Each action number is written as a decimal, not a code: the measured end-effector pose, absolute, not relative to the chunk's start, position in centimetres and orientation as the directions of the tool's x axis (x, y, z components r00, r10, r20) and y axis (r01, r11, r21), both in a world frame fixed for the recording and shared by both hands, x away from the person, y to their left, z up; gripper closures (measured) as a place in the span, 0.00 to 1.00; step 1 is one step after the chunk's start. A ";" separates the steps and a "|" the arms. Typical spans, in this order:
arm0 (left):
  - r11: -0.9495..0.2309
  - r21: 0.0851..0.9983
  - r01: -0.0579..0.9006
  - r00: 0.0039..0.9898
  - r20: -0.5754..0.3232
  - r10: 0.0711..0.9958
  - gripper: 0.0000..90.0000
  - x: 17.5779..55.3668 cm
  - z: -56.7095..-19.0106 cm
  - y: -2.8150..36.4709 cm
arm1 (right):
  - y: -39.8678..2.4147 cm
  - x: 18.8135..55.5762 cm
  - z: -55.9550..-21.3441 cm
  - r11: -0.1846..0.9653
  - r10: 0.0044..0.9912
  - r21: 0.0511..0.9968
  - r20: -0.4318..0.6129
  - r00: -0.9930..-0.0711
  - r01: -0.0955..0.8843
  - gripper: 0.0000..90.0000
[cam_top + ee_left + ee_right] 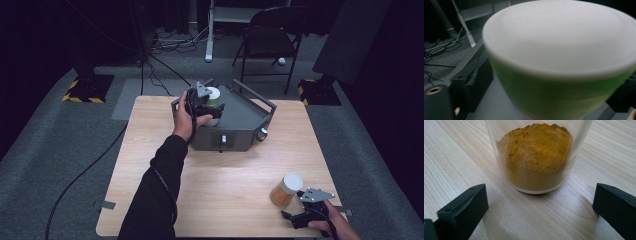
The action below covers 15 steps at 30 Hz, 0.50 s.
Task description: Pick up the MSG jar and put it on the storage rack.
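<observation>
- The bench is a pale wood top; both claws work above it, the left one at its far side and the right one at its near right corner.
- A dark grey metal box with a handle at each end stands on the bench directly under the left claw.
- The green jar with a white lid stands on top of the box, between the jaws of the left claw. In the left gripper view a black jaw sits at each side of the jar; the jaws are spread wide, and whether the pads press the jar I cannot tell.
- The clear jar of yellow powder, also white-lidded, stands on the bench just ahead of the right claw, not touching it.
- The right claw is spread, its two black jaws apart with bare wood between them.
</observation>
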State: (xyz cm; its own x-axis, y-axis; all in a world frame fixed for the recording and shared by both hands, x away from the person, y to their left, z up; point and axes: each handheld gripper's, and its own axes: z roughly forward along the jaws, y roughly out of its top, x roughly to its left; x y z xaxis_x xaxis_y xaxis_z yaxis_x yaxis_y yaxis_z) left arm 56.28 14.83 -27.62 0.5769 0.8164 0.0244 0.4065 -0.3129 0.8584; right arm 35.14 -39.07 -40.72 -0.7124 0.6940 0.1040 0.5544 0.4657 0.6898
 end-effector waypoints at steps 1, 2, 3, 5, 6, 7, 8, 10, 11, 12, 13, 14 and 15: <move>-0.313 0.858 0.407 0.577 0.024 0.816 0.04 56.3 -27.6 14.8 | -39.1 35.1 -40.7 0.466 0.694 0.690 0.104 -0.712 0.554 0.00; -0.309 0.862 0.402 0.572 0.027 0.820 0.04 56.2 -27.8 14.9 | -39.1 35.1 -40.7 0.466 0.694 0.690 0.104 -0.713 0.554 0.00; -0.299 0.867 0.397 0.565 0.026 0.825 0.02 55.9 -28.1 15.1 | -39.1 35.1 -40.7 0.466 0.693 0.690 0.104 -0.713 0.554 0.00; -0.304 0.871 0.386 0.560 0.040 0.827 0.01 55.6 -28.2 15.2 | -39.1 35.1 -40.7 0.466 0.693 0.690 0.104 -0.713 0.554 0.00; -0.304 0.871 0.386 0.560 0.040 0.827 0.01 55.6 -28.2 15.2 | -39.1 35.1 -40.7 0.466 0.693 0.690 0.104 -0.713 0.554 0.00; -0.271 0.891 0.364 0.554 0.027 0.832 0.01 55.1 -28.5 15.7 | -39.1 35.1 -40.7 0.466 0.693 0.690 0.105 -0.713 0.554 0.00; -0.251 0.899 0.360 0.557 0.009 0.830 0.01 54.9 -28.6 16.1 | -39.1 35.2 -40.7 0.467 0.692 0.690 0.105 -0.714 0.554 0.00; -0.252 0.900 0.357 0.558 0.011 0.830 0.00 54.7 -28.6 16.2 | -39.1 35.2 -40.7 0.467 0.691 0.690 0.105 -0.715 0.553 0.00; -0.261 0.900 0.350 0.559 0.023 0.829 0.00 54.5 -28.6 16.2 | -39.1 35.2 -40.7 0.467 0.691 0.690 0.105 -0.715 0.553 0.00; -0.259 0.903 0.343 0.554 0.029 0.832 0.00 54.1 -28.8 16.3 | -39.1 35.2 -40.7 0.467 0.691 0.690 0.105 -0.715 0.553 0.00; -0.258 0.903 0.343 0.554 0.028 0.832 0.00 54.0 -28.8 16.4 | -39.1 35.2 -40.7 0.467 0.691 0.690 0.105 -0.715 0.553 0.00; -0.256 0.905 0.341 0.551 0.029 0.834 0.00 53.8 -28.8 16.5 | -39.1 35.2 -40.7 0.467 0.691 0.690 0.105 -0.715 0.553 0.00; -0.258 0.904 0.340 0.550 0.031 0.834 0.00 53.6 -28.8 16.6 | -39.1 35.2 -40.7 0.467 0.691 0.690 0.105 -0.715 0.553 0.00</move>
